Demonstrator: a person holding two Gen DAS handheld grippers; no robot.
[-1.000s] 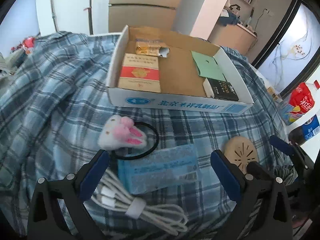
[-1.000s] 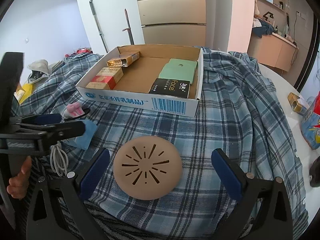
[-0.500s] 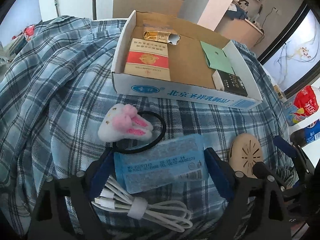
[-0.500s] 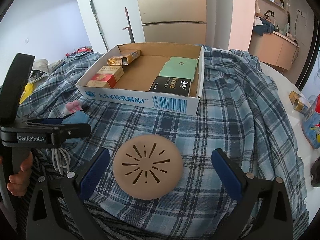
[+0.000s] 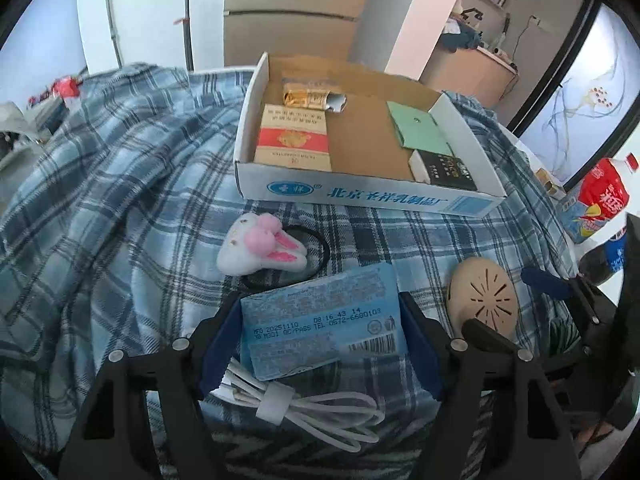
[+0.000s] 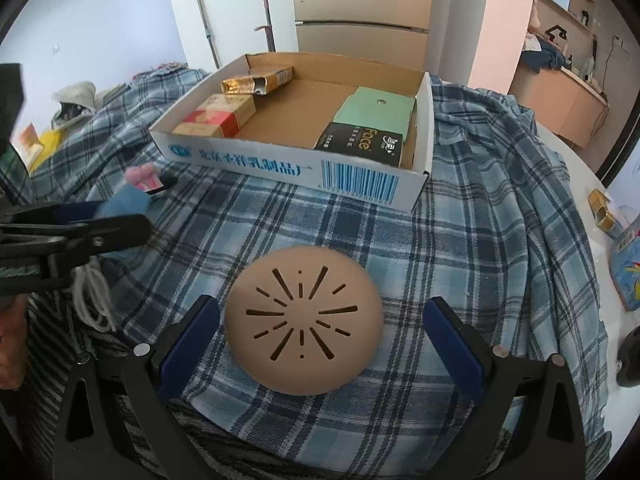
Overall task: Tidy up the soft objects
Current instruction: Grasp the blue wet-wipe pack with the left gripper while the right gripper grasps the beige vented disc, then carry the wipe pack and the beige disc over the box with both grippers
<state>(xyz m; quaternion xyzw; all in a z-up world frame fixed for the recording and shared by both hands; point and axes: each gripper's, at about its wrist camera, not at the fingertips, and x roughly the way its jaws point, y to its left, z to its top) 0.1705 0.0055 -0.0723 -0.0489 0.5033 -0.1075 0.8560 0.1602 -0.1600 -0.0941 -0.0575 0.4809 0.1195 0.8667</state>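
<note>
Left wrist view, L to R:
Cloth: blue-and-white plaid fabric (image 5: 100, 216) draped over the whole work surface.
Bunny: white plush rabbit hair tie w/ pink ears (image 5: 260, 250), black elastic loop behind it, just in front of the box.
Cable: coiled white charging cable w/ white strap (image 5: 304, 404), near edge, partly under the pack.
L gripper: left gripper (image 5: 320, 340) straddles the light-blue soft tissue pack (image 5: 322, 324); jaws closing, blue pads at the pack's two short ends, looks like contact both sides.
Box: shallow white cardboard tray w/ blue print (image 5: 360, 196), behind the pack; holds red-and-cream cigarette carton, gold pack, green card, black "Face" box.
Disc: tan round slotted silicone cover (image 5: 482, 300), flat on cloth, R of the pack, apart from it.
Bottles: red-label drink bottle (image 5: 604, 196) at far R edge.

Right wrist view, L to R:
L tool: black frame of the other gripper at L edge, tissue pack only partly seen.
R gripper: right gripper (image 6: 320, 332) spread wide, the tan disc (image 6: 302, 320) between the pads; no contact on either side.
Box: same tray (image 6: 304, 172) beyond the disc.
</note>
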